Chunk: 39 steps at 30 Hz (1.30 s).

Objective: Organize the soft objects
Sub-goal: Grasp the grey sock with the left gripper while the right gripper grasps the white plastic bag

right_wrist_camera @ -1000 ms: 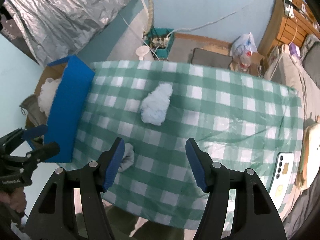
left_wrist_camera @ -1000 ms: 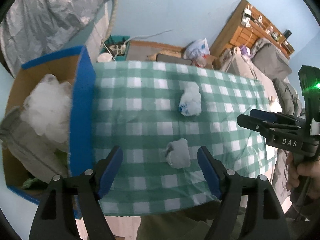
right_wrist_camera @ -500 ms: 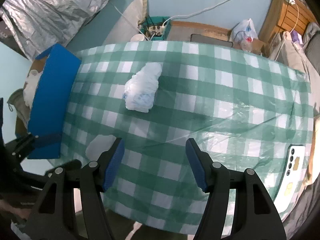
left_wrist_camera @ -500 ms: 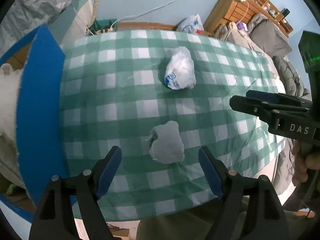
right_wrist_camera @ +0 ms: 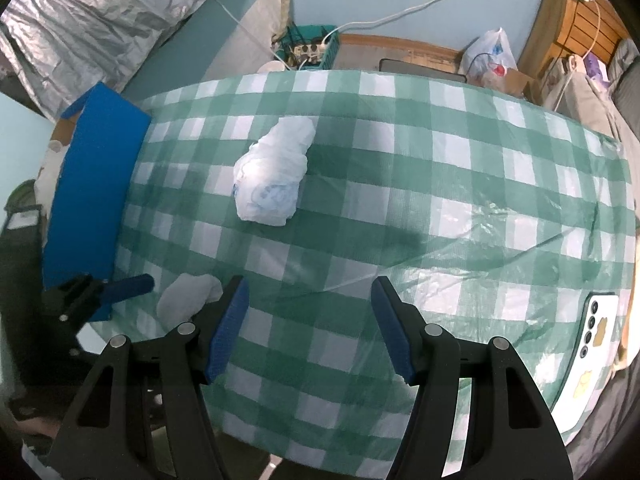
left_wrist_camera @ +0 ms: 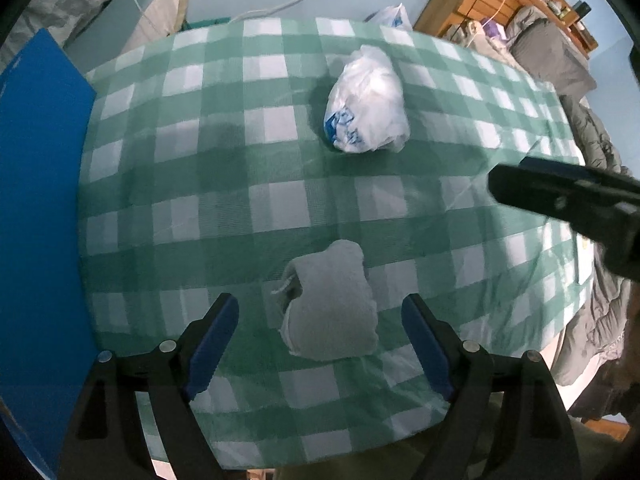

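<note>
The left gripper (left_wrist_camera: 320,322) points straight down with its jaws spread, having just been opening; a folded grey cloth (left_wrist_camera: 330,308) lies between the blue pads (left_wrist_camera: 214,340), untouched, on the green checked tablecloth (left_wrist_camera: 224,208). The right gripper (right_wrist_camera: 310,322) hangs released, nothing between its jaws, the cloth just left of it. Farther ahead of both lies a white plastic bag (right_wrist_camera: 272,176). A blue box flap (right_wrist_camera: 96,184) stands to the left.

Grey cloth (left_wrist_camera: 332,312): crumpled bundle, lying on checked tablecloth (left_wrist_camera: 240,200), near edge.
White plastic bag (left_wrist_camera: 368,102): scrunched, blue print, mid-tablecloth.
</note>
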### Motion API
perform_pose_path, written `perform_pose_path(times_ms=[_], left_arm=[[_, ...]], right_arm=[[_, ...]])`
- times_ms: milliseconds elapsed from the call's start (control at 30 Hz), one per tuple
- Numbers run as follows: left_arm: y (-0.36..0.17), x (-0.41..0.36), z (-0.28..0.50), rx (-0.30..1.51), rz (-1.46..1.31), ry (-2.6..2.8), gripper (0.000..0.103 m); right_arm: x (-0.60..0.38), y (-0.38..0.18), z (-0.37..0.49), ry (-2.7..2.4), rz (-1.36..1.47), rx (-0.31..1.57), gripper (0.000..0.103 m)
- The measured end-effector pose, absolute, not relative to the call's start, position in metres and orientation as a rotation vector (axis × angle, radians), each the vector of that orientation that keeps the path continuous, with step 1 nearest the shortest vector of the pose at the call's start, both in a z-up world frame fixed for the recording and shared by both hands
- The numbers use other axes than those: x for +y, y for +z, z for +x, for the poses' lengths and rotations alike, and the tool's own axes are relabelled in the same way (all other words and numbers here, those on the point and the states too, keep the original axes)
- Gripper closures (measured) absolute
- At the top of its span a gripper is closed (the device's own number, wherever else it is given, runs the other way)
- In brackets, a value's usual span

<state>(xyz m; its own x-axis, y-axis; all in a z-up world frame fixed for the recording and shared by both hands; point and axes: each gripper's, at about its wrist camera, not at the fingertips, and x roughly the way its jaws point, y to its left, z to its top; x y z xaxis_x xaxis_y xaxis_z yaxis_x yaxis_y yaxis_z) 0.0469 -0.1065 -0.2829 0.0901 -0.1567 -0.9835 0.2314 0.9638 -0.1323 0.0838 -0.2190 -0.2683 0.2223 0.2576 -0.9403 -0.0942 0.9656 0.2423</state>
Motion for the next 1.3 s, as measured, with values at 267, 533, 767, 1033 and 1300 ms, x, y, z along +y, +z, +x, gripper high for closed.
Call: perform_pose_path(times_ms=[267,533,767,1033,1300], left_arm=[[-0.290,-0.111,0.049,1.467,0.094,-0.311,0.060],[-0.277,-0.097,0.056,1.424,0.095,-0.288,0.074],[-0.270,-0.068,0.070,1.403,0.071,-0.226,0.074],[-0.267,-0.047,0.083,1.394,0.033,-0.167,0.074],[-0.260,-0.030,0.082,1.384,0.002,-0.146,0.074]], right_arm=[[-0.213,-0.270,0.097,0.259,0.135,1.331,0.039],[-0.202,-0.273,0.110,0.285,0.139,1.335,0.039],[-0.184,-0.277,0.129,0.312,0.145,1.339,0.039],[-0.170,-0.296,0.156,0.292,0.158,1.376,0.038],[-0.163,-0.315,0.172,0.230,0.125,1.409,0.038]])
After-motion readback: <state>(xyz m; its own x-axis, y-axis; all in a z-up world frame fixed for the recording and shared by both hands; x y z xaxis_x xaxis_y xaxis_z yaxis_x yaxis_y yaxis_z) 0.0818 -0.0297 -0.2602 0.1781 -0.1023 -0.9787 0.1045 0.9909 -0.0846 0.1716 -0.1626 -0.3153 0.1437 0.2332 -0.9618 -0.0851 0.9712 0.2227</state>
